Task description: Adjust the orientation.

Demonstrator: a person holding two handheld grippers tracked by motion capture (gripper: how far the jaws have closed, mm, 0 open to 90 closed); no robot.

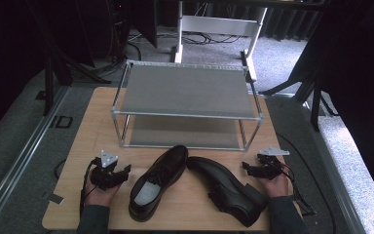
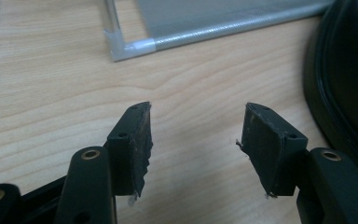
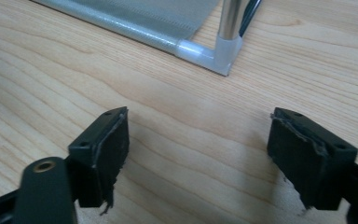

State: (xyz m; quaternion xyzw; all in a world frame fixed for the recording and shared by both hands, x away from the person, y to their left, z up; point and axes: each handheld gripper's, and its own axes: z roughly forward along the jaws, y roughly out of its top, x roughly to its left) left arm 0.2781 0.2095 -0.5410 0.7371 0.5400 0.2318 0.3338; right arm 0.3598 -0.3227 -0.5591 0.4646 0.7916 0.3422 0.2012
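Two black leather shoes lie on the wooden table (image 1: pixel 87 131) in front of a two-tier metal shoe rack (image 1: pixel 185 90). The left shoe (image 1: pixel 158 180) stands upright with its toe toward the rack. The right shoe (image 1: pixel 226 187) lies tipped on its side. My left gripper (image 1: pixel 121 173) rests open on the table left of the left shoe, whose edge (image 2: pixel 349 79) shows at the right in the left gripper view. My right gripper (image 1: pixel 248 168) rests open to the right of the tipped shoe, nothing between its jaws. Both point toward the rack's lower front corners (image 2: pixel 121 46) (image 3: pixel 223 56).
The rack's two grey shelves are bare. The table's side edges drop to grey carpet (image 1: pixel 19 126), with a metal floor rail (image 1: pixel 24 156) at the left. Dark stands and a white frame (image 1: pixel 214 24) sit behind the table. Cables trail by my right hand (image 1: pixel 299 192).
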